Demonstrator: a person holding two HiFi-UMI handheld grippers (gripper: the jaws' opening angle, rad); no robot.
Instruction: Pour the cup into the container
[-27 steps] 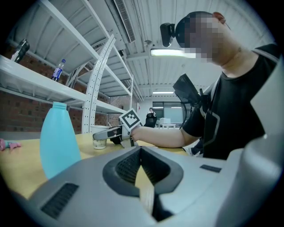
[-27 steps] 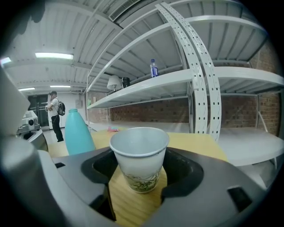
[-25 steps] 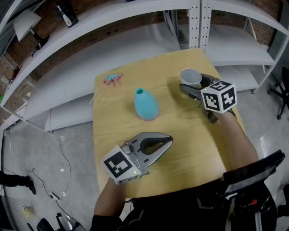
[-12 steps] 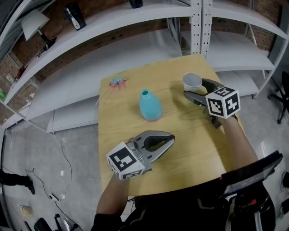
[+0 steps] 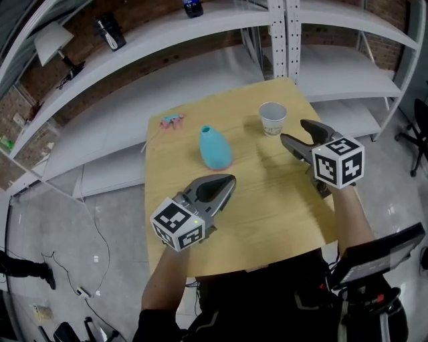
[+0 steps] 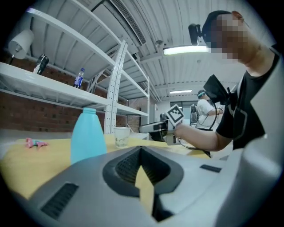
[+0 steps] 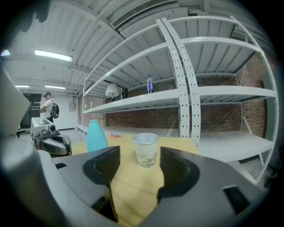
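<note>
A white paper cup point(image 5: 272, 118) stands upright near the far right of the wooden table point(image 5: 267, 200). My right gripper point(image 5: 299, 134) sits just short of it, open; its jaws have just been closing a little with nothing between them. In the right gripper view the cup point(image 7: 145, 150) stands beyond the fingertips, apart from them. The light blue narrow-necked container point(image 5: 215, 148) stands mid-table, left of the cup. My left gripper point(image 5: 225, 181) is shut and empty, its tip near the container point(image 6: 88, 135) and pointing at it.
A small pink object point(image 5: 168, 121) lies at the table's far left corner. White metal shelving point(image 5: 281, 40) runs behind the table, with a bottle point(image 5: 192, 8) on an upper shelf. The table's right edge lies under my right gripper.
My right gripper has drawn back from the cup, which was between its jaws and now stands alone. My left gripper has swung and moved toward the blue container.
</note>
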